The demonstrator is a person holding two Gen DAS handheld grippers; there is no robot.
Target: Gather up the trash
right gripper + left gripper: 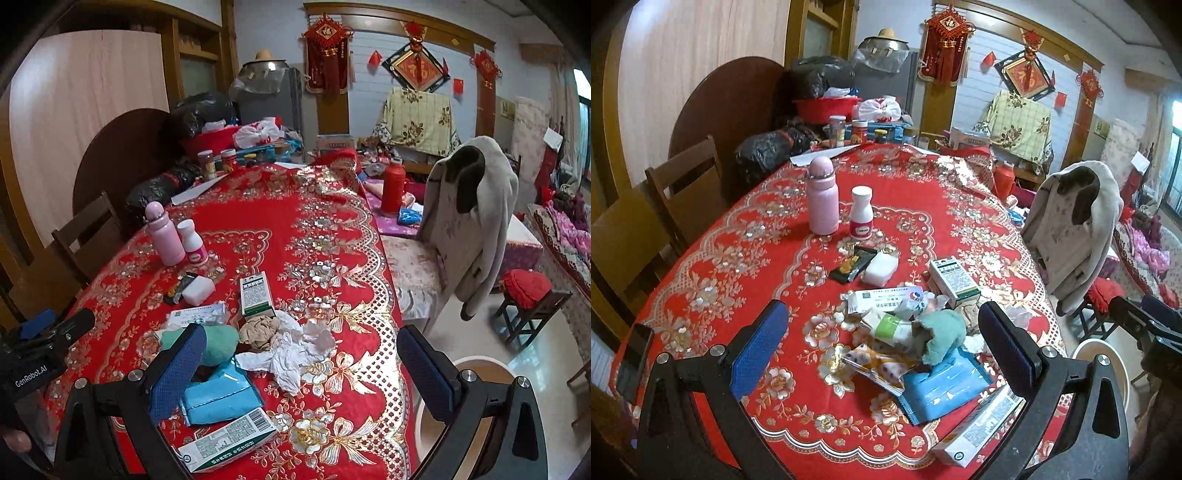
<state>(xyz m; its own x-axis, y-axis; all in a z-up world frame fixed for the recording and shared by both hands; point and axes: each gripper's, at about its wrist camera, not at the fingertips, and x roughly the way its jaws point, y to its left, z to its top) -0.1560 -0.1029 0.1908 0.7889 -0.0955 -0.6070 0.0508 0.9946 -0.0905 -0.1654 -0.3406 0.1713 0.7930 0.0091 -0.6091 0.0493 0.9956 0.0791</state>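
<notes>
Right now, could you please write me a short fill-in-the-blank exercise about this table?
1. The tall flask beside the white bottle is ____ in colour.
2. Both the left gripper and the right gripper are ____.
3. The tablecloth is mainly ____.

Missing words: pink; open; red

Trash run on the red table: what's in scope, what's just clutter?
In scope:
crumpled white tissue
blue wrapper
flattened white-green carton
snack wrapper
white bin

Likely just lying about:
pink flask
white pill bottle
coat on chair
red thermos
</notes>
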